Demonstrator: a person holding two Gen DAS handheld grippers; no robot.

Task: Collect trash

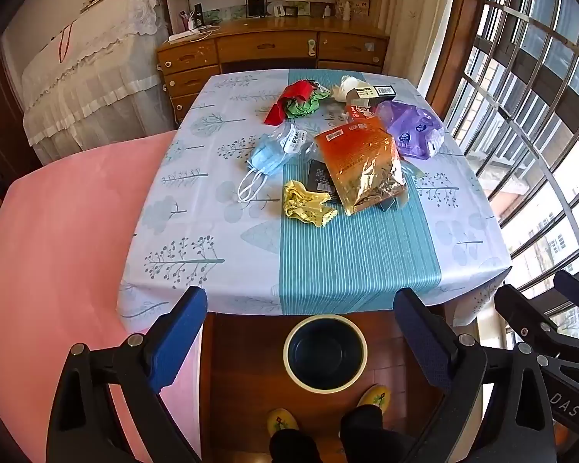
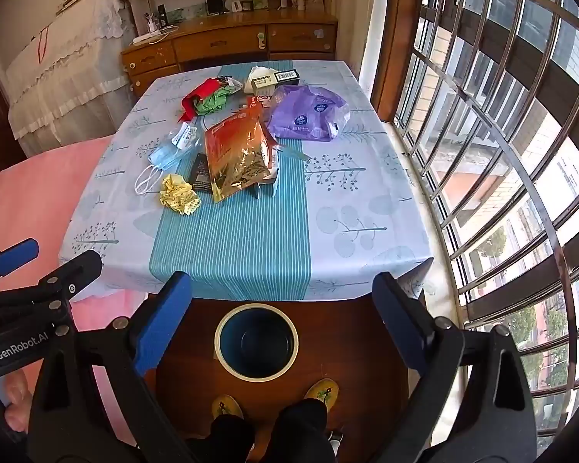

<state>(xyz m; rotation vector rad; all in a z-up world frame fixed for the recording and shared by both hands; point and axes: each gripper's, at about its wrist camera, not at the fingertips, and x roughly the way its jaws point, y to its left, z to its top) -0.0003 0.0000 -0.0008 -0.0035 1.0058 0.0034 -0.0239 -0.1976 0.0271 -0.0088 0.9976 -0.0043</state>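
Trash (image 1: 351,146) on table, beyond gripper (image 1: 301,332) | bin (image 1: 325,351) below

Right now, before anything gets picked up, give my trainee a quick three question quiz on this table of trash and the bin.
1. True or false: the bin on the floor already holds trash.
2. Which lies nearest the table's front edge? A yellow crumpled wrapper B purple bag C red wrapper
3. Fill in: both the left claw and the right claw are ____.

Key: 1 false; 2 A; 3 open
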